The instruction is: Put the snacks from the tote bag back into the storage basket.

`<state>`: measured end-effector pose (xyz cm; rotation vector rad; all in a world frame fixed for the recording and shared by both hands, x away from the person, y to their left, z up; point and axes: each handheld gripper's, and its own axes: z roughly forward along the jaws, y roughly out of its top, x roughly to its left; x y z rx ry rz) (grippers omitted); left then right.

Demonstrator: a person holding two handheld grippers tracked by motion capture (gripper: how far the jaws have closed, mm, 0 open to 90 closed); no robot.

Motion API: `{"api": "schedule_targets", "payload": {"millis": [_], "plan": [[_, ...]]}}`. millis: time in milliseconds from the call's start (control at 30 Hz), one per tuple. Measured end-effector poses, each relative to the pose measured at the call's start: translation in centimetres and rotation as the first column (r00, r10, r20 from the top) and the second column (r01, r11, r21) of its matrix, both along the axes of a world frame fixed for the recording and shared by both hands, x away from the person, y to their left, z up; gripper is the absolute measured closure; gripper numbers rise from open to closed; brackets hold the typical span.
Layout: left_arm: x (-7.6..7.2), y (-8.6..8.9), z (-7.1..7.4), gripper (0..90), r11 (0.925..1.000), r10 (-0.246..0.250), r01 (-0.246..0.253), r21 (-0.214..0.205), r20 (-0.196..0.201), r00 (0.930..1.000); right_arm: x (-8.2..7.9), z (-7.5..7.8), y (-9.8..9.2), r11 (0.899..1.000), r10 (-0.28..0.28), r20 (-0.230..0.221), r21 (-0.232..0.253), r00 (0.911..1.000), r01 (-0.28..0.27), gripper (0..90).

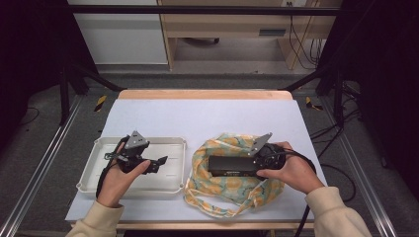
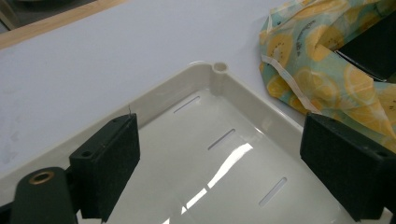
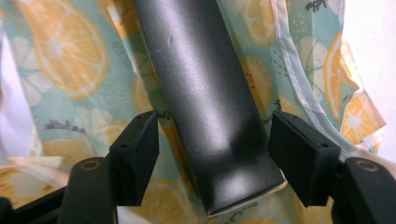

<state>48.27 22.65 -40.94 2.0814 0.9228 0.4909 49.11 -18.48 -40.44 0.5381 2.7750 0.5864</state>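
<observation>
A long black box (image 1: 230,165) lies on a fruit-print cloth bag (image 1: 217,190) at the table's right. My right gripper (image 1: 258,165) reaches in from the right, its jaws either side of the box's near end. In the right gripper view the box (image 3: 205,93) runs between the pads with a narrow gap at the left pad (image 3: 140,154), so the right gripper (image 3: 215,156) is open. The bag (image 3: 70,51) spreads beneath. My left gripper (image 1: 160,163) hovers open over a cream tray (image 1: 143,140). Nothing is between the left gripper's (image 2: 219,149) jaws.
The slotted tray (image 2: 243,93) has nothing in it and sits on a pale blue mat (image 1: 197,116). The bag (image 2: 322,51) and the black box (image 2: 373,46) lie just right of the tray's corner. A wooden table edge (image 1: 205,94) runs along the back.
</observation>
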Motion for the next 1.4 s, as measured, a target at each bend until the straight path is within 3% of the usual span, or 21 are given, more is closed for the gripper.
{"api": "schedule_targets", "payload": {"millis": [133, 600, 967, 1100, 1200, 1400], "plan": [[0.0, -0.1, -0.1, 12.4, 1.0, -0.002, 0.002, -0.001, -0.004, 1.0, 0.7, -0.6, 0.0, 1.0, 0.002, -0.029, -0.017, 0.9996, -0.002, 29.1], [-0.1, -0.7, -0.6, 12.6, 0.9994, -0.027, 0.027, 0.021, -0.019, 0.9995, 2.1, -2.5, 0.1, 0.997, 0.024, -0.106, -0.07, 0.9941, -0.031, 31.0], [-0.2, -1.3, -0.9, 12.8, 0.998, -0.048, 0.049, 0.04, -0.034, 0.9983, 1.1, -1.9, -0.5, 0.996, 0.067, -0.083, -0.057, 0.9943, -0.072, 40.8], [-0.1, -1.0, -0.8, 12.8, 0.9982, -0.043, 0.045, 0.039, -0.035, 0.9984, 0.8, -1.6, -0.8, 0.996, 0.076, -0.063, -0.029, 0.9951, -0.078, 41.9], [-0.1, -0.9, -0.8, 12.8, 0.9985, -0.04, 0.041, 0.037, -0.035, 0.9986, 0.6, -1.0, -1.2, 0.996, 0.085, -0.04, 0.019, 0.9956, -0.084, 42.9], [-0.1, -0.9, -0.7, 12.8, 0.9984, -0.041, 0.042, 0.037, -0.035, 0.9986, 0.3, -0.6, -1.5, 0.995, 0.093, -0.02, 0.041, 0.9954, -0.092, 43.2]]}}
